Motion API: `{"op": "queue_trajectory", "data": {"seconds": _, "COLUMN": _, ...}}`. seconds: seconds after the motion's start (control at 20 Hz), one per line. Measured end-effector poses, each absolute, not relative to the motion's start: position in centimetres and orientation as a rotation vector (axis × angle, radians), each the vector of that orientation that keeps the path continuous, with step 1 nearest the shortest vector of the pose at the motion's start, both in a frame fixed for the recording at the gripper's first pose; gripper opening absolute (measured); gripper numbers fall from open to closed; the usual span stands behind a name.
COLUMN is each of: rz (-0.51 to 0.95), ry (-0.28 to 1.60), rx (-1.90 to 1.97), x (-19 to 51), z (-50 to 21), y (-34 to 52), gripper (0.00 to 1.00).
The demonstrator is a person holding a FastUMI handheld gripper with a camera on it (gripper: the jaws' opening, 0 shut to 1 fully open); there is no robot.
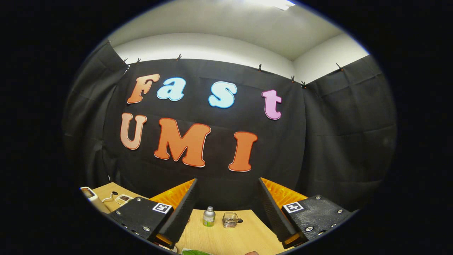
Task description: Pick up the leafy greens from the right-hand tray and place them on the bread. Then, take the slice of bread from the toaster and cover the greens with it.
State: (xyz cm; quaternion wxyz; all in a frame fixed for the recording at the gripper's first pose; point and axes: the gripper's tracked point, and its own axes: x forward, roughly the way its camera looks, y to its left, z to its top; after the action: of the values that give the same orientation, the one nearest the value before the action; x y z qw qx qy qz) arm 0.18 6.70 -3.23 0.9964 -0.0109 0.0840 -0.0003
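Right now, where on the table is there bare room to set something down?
Bare wood lies on the table between the open gripper fingers, short of the small bottle and glass container standing by the wall. It's tighter closest in, where something green pokes up, and at the far left corner with its small items.

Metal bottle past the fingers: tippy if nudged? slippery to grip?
Probably tippy: the bottle stands upright on the table, taller than wide. Likely to roll once down, since it looks round. Its smooth shiny body may slip in a pinch. The gripper is open, holding nothing, with the bottle ahead between its fingers beside a small glass jar.
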Motion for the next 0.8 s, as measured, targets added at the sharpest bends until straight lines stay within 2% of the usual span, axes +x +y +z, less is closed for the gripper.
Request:
{"op": "queue_trajectory", "data": {"seconds": 0.55, "rz": 0.061, "ry": 0.539, "rx": -0.085, "x": -4.0, "z": -17.5, "y": 8.9, "gripper": 0.98}}
{"op": "queue_trajectory", "data": {"seconds": 0.8, "rz": 0.152, "ry": 0.768, "rx": -0.082, "x": -7.2, "z": -25.5, "y": 11.3, "gripper": 0.99}}
